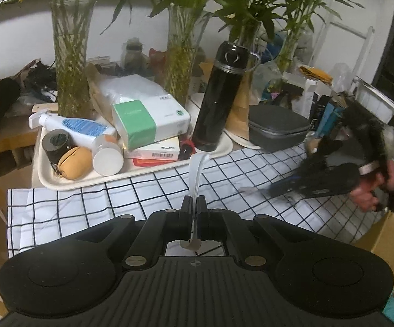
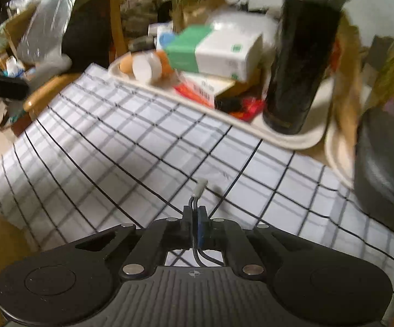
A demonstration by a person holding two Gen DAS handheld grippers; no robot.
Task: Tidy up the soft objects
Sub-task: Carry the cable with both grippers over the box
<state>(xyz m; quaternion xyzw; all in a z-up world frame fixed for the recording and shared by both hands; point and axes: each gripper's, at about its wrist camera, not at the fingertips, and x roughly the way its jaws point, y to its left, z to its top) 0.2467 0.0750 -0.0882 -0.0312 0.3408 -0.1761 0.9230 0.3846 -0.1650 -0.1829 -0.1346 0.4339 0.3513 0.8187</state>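
I had left gripper clamped on white strap, right gripper pinching thin cable lower centre; neither stowed on tray yet.

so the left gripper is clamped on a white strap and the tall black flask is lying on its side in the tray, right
Not quite. The left gripper is shut on the white strap, but the black flask stands upright at the tray's end, not on its side. The left wrist view shows it.
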